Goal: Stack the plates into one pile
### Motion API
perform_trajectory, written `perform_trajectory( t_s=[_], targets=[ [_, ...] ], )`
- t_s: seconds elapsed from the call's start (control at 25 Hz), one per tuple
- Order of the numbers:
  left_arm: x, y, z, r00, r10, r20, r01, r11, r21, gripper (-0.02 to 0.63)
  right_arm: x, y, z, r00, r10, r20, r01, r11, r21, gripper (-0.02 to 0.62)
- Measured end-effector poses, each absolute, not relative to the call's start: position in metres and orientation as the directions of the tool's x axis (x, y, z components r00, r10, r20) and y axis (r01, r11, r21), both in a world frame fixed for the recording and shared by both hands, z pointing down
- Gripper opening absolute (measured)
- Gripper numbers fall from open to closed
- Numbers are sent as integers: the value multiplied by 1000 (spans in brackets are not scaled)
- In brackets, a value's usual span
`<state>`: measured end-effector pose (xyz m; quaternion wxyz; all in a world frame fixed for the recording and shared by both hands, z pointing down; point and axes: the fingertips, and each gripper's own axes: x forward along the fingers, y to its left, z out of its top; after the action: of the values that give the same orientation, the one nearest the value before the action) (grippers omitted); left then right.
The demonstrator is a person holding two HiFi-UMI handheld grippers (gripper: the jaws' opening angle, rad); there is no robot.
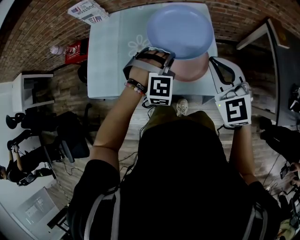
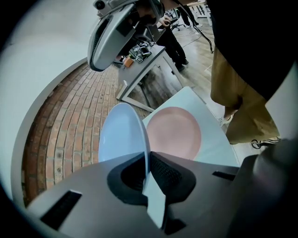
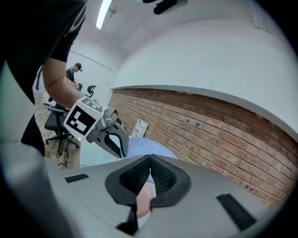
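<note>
A light blue plate (image 1: 180,28) hangs above the pale table (image 1: 108,47), held by its near rim in my left gripper (image 1: 164,52), which is shut on it. In the left gripper view the blue plate (image 2: 122,135) stands on edge between the jaws of the left gripper (image 2: 148,155). A pink plate (image 2: 174,132) lies flat on the table (image 2: 214,139), partly under the blue one in the head view (image 1: 194,70). My right gripper (image 1: 213,61) hovers by the pink plate's right rim. Its jaws meet at the tips (image 3: 150,158), with pink plate (image 3: 144,200) showing below them.
A brick wall (image 1: 42,33) runs behind the table, with papers (image 1: 86,9) pinned to it. A red item (image 1: 75,50) sits left of the table. Office chairs (image 1: 70,136), a person (image 1: 18,164) and desks (image 1: 281,70) flank the sides.
</note>
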<state>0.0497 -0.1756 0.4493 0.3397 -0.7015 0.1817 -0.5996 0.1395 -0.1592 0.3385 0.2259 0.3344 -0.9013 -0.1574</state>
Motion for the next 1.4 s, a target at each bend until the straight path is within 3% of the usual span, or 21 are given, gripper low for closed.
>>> perform_trajectory(
  t_s=[1.4],
  targets=[
    [65, -119, 578, 181, -458, 870, 179, -855, -487, 32, 170, -162, 367, -631, -690, 355, -577, 723, 380, 34]
  ],
)
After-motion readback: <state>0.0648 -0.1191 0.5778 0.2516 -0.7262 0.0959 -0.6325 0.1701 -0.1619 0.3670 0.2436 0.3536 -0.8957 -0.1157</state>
